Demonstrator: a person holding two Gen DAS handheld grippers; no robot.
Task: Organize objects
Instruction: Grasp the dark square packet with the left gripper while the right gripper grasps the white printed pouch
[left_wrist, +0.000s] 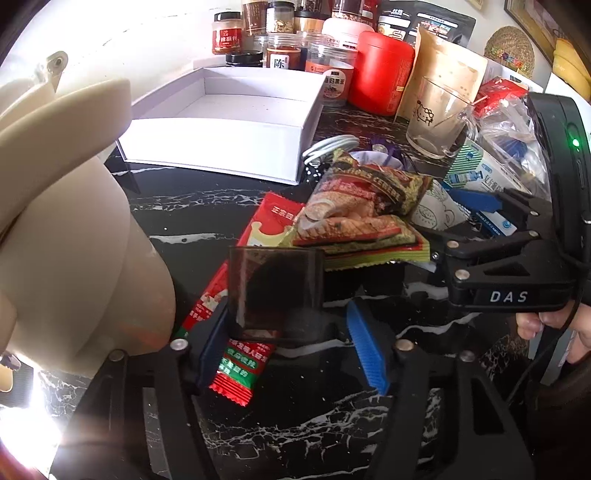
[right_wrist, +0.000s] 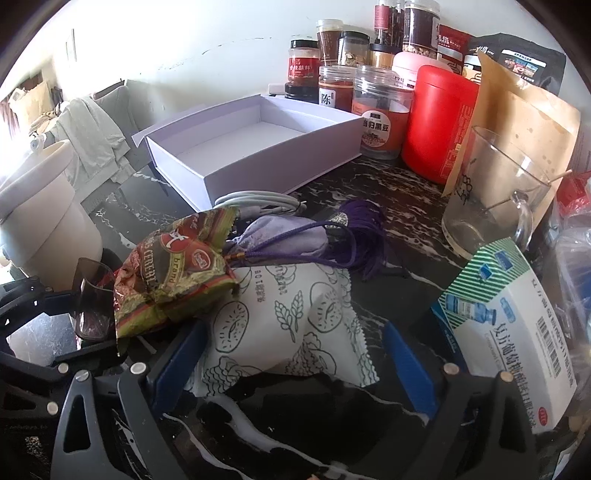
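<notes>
The left claw (left_wrist: 291, 334) is spread apart around a small dark see-through plastic cup (left_wrist: 275, 291), not pinching it; the cup stands on a long red snack packet (left_wrist: 236, 354) on the black marble surface (left_wrist: 314, 435); the right claw (right_wrist: 291, 365) is spread apart around a white puffy packet with leaf drawings (right_wrist: 295, 325); the empty white cardboard box (right_wrist: 258, 147) waits behind; the cup looks light, so a crooked squeeze might tip it, or lift the red packet too.

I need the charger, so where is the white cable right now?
The coiled white cable lies on the black marble counter, just in front of the white box and behind the purple pouch.
</notes>
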